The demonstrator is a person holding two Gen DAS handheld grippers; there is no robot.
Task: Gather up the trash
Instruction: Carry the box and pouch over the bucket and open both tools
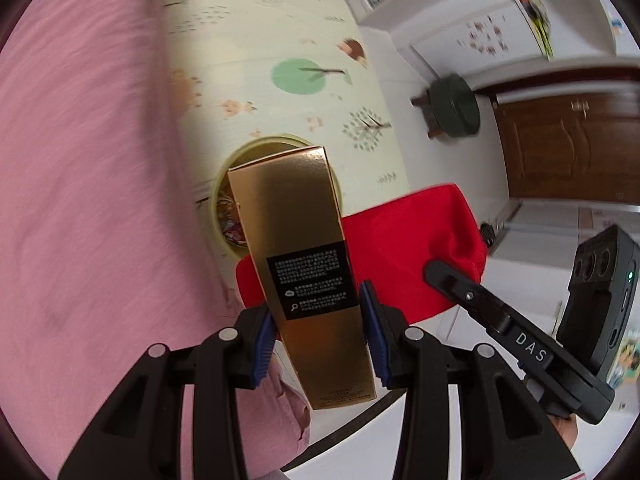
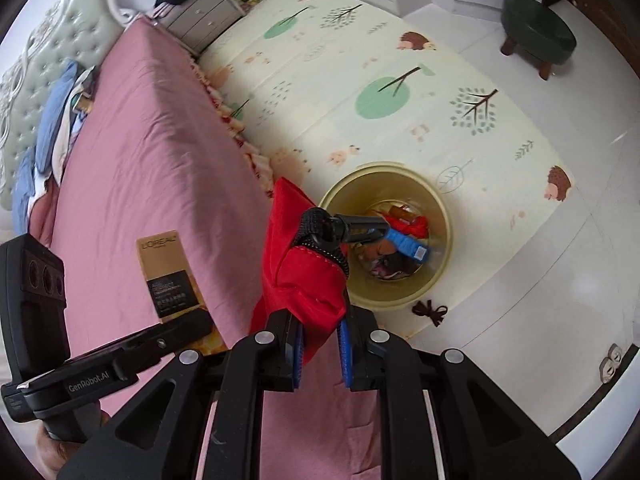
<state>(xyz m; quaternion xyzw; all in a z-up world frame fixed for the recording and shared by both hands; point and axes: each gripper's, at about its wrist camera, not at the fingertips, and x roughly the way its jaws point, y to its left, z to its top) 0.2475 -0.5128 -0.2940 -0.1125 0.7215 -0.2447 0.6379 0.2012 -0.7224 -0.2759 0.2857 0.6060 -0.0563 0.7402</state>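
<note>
Trash: gold L'Oréal carton [image 1: 304, 240] and red fabric pouch [image 2: 304, 264], both carried above the bed edge, near the bin.
Left gripper [image 1: 318, 336]: clamped on the carton.
Right gripper [image 2: 320, 344]: closed on the pouch.
Bin [image 2: 440, 216]: yellow, on the play mat [image 2: 400, 80], already holds scraps.
Left to do: drop both in; brown cord [image 2: 430, 312] beside the bin looks uncollected.

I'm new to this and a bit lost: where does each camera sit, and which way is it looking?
Left wrist view: on the left gripper, looking down past its gold box to the bin; the other gripper shows at right.
Right wrist view: on the right gripper, looking down past its red bag into the bin; a hand shows bottom left.
Shared: box, bag, bin, bed, mat.
</note>
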